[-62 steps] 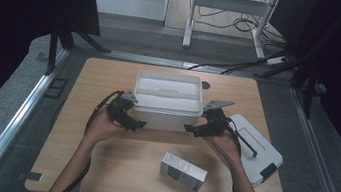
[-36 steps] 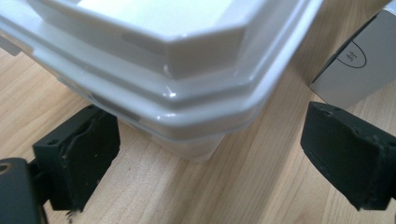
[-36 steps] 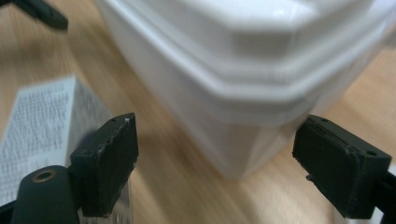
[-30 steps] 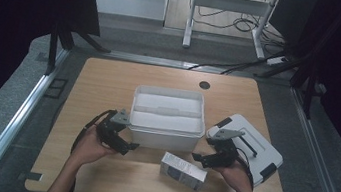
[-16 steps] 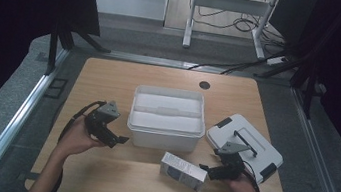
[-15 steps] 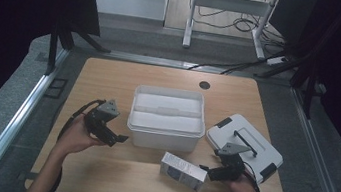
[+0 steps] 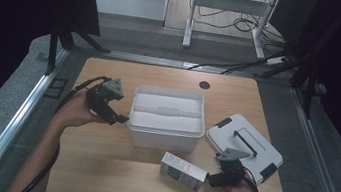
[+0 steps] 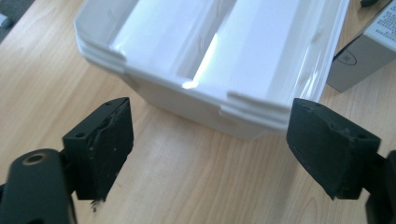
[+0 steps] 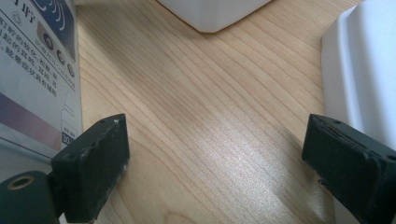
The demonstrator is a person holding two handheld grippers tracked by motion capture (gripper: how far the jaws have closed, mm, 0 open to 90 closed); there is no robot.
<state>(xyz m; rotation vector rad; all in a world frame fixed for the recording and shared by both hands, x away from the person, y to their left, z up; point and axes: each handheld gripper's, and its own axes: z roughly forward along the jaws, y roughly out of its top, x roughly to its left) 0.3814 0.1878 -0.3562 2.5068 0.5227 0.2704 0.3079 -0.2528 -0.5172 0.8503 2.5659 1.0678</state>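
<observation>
— Box position first: where does the carton (image 7: 183,171) lie from your right gripper (image 7: 216,178)?

— Just beside it, on the side toward the white bin (image 7: 167,117)'s near wall. Your jaws stand wide apart with nothing between them; in the right gripper view the carton (image 9: 37,70) sits past one jaw, not in the gap.

— Its long axis?

— Roughly along the bin's near wall, slightly skewed. You'd likely need to swing toward it and close across the short side.

— And your left gripper (image 7: 117,117)?

— Released too, by the bin's left wall, well away from the carton. Right is nearer.
</observation>
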